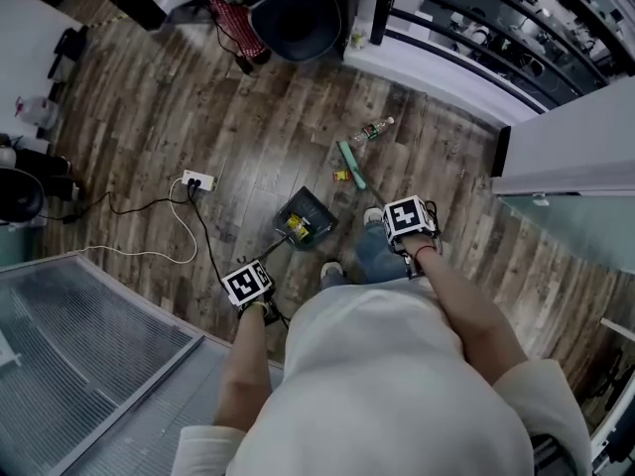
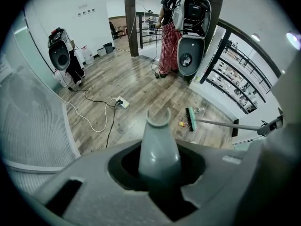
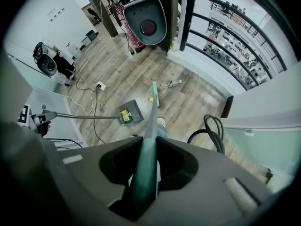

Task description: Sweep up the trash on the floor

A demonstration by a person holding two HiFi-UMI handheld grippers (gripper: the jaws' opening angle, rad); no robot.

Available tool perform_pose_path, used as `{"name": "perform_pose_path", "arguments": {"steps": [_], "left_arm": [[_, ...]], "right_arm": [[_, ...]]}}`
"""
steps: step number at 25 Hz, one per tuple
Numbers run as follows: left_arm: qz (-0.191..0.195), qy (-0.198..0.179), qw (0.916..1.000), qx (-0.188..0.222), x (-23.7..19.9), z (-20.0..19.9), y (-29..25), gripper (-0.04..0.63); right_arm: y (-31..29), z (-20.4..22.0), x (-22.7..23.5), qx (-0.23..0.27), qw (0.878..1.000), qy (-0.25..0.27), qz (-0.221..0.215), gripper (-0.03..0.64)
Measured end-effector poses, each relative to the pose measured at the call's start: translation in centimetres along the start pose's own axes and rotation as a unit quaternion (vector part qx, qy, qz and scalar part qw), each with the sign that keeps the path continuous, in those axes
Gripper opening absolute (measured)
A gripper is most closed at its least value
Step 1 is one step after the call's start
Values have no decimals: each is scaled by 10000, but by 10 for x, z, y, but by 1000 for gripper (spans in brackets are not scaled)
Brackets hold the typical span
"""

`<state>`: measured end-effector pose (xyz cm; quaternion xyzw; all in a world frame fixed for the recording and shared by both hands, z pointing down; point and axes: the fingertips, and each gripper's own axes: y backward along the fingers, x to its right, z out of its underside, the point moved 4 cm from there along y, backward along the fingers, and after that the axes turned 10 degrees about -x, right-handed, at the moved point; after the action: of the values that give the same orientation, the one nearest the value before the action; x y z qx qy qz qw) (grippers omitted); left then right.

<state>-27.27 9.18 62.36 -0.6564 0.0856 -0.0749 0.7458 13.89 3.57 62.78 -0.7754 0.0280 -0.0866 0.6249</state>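
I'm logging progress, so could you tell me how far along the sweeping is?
Done: one yellow scrap lies in the dustpan. In hand: the left gripper holds the dustpan, the right gripper the broom, its head beside a second scrap. Left: that scrap and the bottle lie on the floor.

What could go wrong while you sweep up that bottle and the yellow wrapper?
The bottle is round, so the broom might send it rolling away instead of into the dustpan. The black cable lies close beside the dustpan and could snag it. Tipping the dustpan might spill the yellow trash already inside.
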Motion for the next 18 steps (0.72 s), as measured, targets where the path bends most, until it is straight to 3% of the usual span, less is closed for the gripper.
{"name": "perform_pose_path", "arguments": {"steps": [8,14,18], "left_arm": [[-118,75,9999,-13,46,-20,-5,94],[-255,60,9996,-38,64,-28,-8,94],[-306,63,9995,-94,66,-38,-10,94]], "right_arm": [[2,-20,15,-104,9960,719,524,98],[-8,-27,9,-214,9838,1470,1007,98],[-14,-32,3,-333,9796,1657,1088,98]]}}
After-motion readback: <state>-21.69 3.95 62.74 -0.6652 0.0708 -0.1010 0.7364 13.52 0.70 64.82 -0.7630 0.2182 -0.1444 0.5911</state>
